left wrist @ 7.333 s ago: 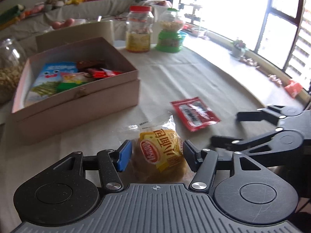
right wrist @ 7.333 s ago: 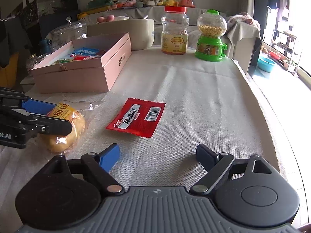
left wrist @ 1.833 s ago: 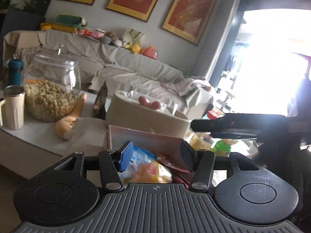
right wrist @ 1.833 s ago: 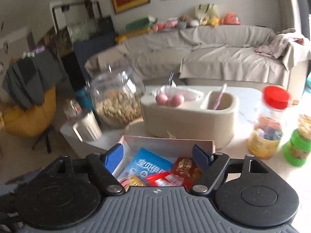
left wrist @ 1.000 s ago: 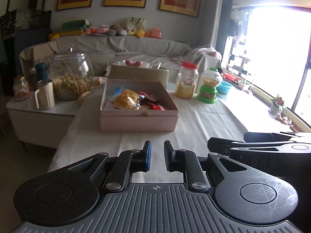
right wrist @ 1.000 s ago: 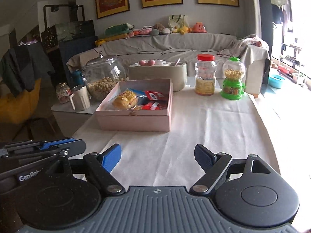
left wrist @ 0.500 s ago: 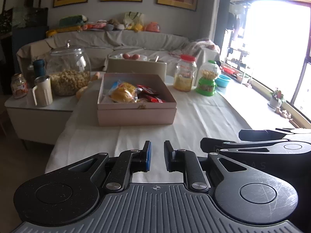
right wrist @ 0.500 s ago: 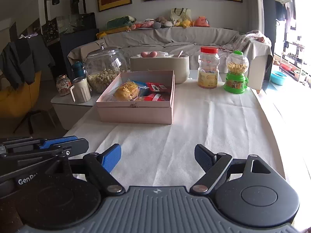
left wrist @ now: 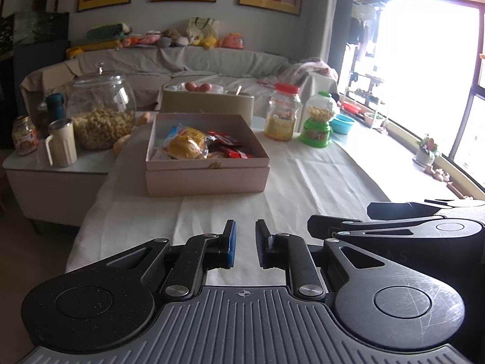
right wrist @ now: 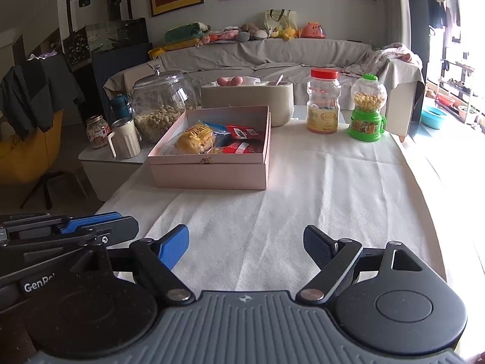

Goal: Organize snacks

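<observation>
- The left gripper (left wrist: 245, 244) is hovering low over the near end of the bench (left wrist: 303, 188), its jaws standing almost together with only a narrow gap and nothing between them.
- The right gripper (right wrist: 246, 244) is hanging beside it at about 3 o'clock in the left wrist view, its jaws spread wide apart and gripping nothing.
- A white cloth (right wrist: 318, 188) is covering the bench under both grippers.
- Farther off, at about 11 o'clock from both grippers, a pink box (right wrist: 212, 176) is sitting open on the cloth.
- Inside the box, a yellow bread packet (right wrist: 195, 139) is lying on the left side, red snack packets (right wrist: 242, 139) are lying to its right, and a blue packet (right wrist: 219, 129) is showing between them.
- Behind the box, a beige holder (right wrist: 269, 97) is carrying pink eggs (right wrist: 232, 81).
- At about 1 o'clock past the box, a red-capped jar (right wrist: 322, 103) and a green candy dispenser (right wrist: 367, 109) are standing near each other.
- To the left, on a lower side table (right wrist: 100, 155), a big glass jar of nuts (right wrist: 160, 106), a cream mug (right wrist: 125, 142) and a small jar (right wrist: 97, 132) are standing close together.
- At the far end, a covered sofa (right wrist: 288, 54) is lining the wall with soft toys (right wrist: 251, 34) along its back.
</observation>
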Demonstrator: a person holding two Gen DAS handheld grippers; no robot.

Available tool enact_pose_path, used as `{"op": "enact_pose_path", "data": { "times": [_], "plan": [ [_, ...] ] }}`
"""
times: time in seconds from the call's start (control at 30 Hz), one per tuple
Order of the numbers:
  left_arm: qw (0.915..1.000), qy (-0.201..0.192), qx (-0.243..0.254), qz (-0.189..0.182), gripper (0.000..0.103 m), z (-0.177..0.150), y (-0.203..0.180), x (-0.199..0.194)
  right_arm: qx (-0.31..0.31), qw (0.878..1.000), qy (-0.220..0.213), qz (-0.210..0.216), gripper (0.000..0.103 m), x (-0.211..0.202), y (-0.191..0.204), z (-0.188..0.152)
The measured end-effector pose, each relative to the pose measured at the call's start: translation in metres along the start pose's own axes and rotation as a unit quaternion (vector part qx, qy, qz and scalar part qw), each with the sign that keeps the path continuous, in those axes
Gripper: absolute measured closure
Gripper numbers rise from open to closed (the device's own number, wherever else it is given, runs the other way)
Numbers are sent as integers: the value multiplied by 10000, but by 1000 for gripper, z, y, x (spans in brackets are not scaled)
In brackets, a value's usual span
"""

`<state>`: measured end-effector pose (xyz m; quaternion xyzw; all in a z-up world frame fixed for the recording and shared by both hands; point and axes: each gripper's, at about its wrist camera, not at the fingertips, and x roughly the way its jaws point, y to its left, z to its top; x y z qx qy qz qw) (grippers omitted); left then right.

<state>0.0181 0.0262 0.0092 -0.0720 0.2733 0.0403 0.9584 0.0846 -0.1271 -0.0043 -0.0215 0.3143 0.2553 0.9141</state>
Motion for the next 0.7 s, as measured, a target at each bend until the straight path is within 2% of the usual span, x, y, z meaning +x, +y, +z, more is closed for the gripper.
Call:
{"op": "enact_pose_path", "data": {
  "times": [0.53, 0.7],
  "plan": [
    [10000, -38, -7, -76, 85, -3, 2, 4, 31, 10000, 13, -42, 19, 2, 0, -2],
    [10000, -40, -55, 29, 85, -3, 12, 11, 33, 9999, 101, -71, 19, 12, 0, -1]
  ]
}}
